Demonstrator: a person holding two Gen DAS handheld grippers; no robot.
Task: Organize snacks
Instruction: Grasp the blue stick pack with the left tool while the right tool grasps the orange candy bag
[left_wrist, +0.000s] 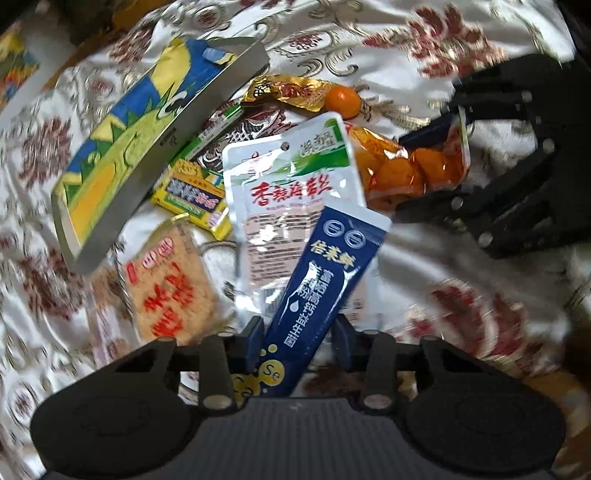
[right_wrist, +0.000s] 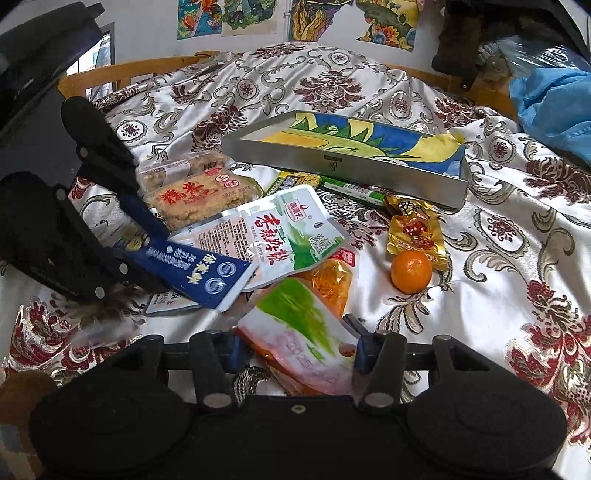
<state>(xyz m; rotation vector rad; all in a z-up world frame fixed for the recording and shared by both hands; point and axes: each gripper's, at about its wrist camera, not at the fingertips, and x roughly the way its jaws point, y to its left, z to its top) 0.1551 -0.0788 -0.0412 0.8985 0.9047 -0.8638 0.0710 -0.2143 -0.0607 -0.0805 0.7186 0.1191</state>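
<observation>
The left gripper (left_wrist: 297, 345) is clamped on the near end of a blue sachet (left_wrist: 325, 280), which lies over a white pouch (left_wrist: 288, 192). The right gripper (right_wrist: 295, 347) grips the orange pouch (right_wrist: 310, 325) by its near edge. The other snacks crowd together between the grippers and the tray (right_wrist: 343, 157), whose long metal side stands just behind them. A small orange (right_wrist: 411, 272) sits alone on the right, touching a golden packet (right_wrist: 413, 229). The flowered cloth (right_wrist: 498, 277) is bare to the right and far behind the tray.
</observation>
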